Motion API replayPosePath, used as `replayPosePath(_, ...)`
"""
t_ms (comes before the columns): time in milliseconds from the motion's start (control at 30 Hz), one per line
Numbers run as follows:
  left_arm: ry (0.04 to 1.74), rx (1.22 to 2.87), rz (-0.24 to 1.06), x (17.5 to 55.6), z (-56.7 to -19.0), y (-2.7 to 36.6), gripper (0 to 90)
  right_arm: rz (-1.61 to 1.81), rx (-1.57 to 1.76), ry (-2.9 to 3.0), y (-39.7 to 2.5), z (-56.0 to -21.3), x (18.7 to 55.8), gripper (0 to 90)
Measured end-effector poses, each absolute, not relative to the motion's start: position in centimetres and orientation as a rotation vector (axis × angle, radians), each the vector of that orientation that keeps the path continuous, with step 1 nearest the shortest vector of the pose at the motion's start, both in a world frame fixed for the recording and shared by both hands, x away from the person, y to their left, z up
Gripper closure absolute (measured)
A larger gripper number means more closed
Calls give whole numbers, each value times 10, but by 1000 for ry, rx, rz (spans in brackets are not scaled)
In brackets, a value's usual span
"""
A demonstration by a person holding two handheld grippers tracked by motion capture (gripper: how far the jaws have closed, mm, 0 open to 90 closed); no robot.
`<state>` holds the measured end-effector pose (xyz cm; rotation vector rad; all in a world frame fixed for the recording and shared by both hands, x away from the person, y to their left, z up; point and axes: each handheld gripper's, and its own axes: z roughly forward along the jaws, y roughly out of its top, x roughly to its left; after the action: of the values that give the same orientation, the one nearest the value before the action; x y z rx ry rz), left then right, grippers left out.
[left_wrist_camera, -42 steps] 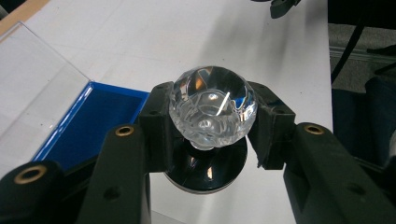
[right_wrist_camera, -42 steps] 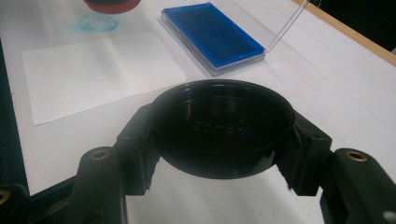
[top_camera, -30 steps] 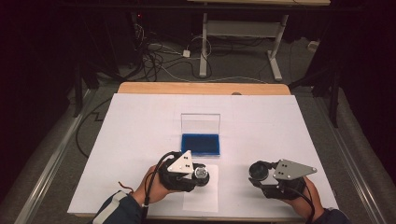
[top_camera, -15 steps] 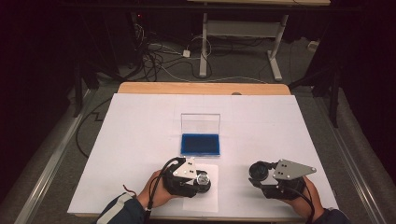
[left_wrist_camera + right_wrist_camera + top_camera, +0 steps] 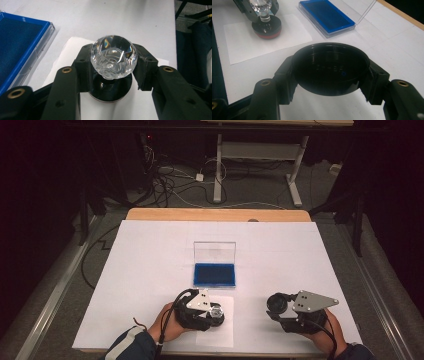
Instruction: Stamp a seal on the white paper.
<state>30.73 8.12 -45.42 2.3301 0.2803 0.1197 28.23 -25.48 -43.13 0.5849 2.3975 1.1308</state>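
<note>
Clear faceted crystal knob, rainbow glints inside, pinched snug between the left gripper jaws at frame centre, sitting on a round black base with a red rim. Lower centre of the high view, on a small paper sheet. Black round lid clamped in the right gripper, hollow side up. Blue case open mid-table. White table cover, dark room, cables on the floor behind.
</note>
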Motion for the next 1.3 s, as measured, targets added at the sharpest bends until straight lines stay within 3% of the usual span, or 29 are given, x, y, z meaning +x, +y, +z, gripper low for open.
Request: replayPosePath(1300,292,2334,89,314,-460,86,542,1128,582,2401,-254,-432,282,390)
